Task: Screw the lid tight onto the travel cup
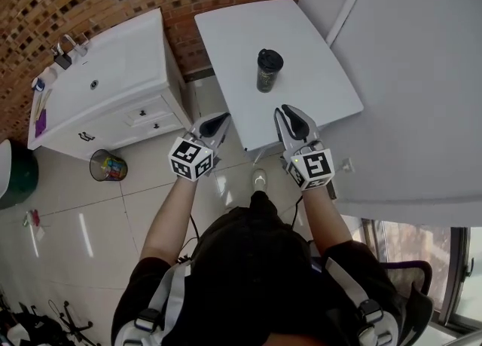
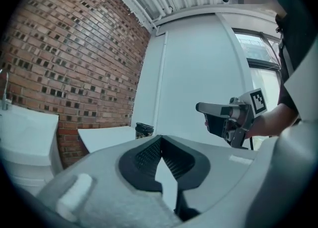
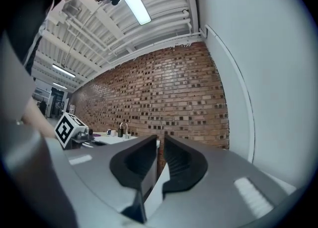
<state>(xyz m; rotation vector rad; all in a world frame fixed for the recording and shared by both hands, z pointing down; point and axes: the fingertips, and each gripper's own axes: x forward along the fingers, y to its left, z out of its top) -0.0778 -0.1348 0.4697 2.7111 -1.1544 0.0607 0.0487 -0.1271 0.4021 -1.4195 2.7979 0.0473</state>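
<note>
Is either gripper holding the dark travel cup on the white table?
No, the dark travel cup stands alone on the white table, with the left gripper and right gripper both short of it.

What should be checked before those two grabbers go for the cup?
1. Cup upright on table: ok.
2. Lid sitting on cup: ok.
3. Lid screwed tight: cannot tell.
4. Left gripper open enough to take cup: not ok, jaws shut, nothing between them.
5. Right gripper open enough for lid: not ok, only a narrow gap, nothing in it.
6. Way from both grippers to cup free: ok.
</note>
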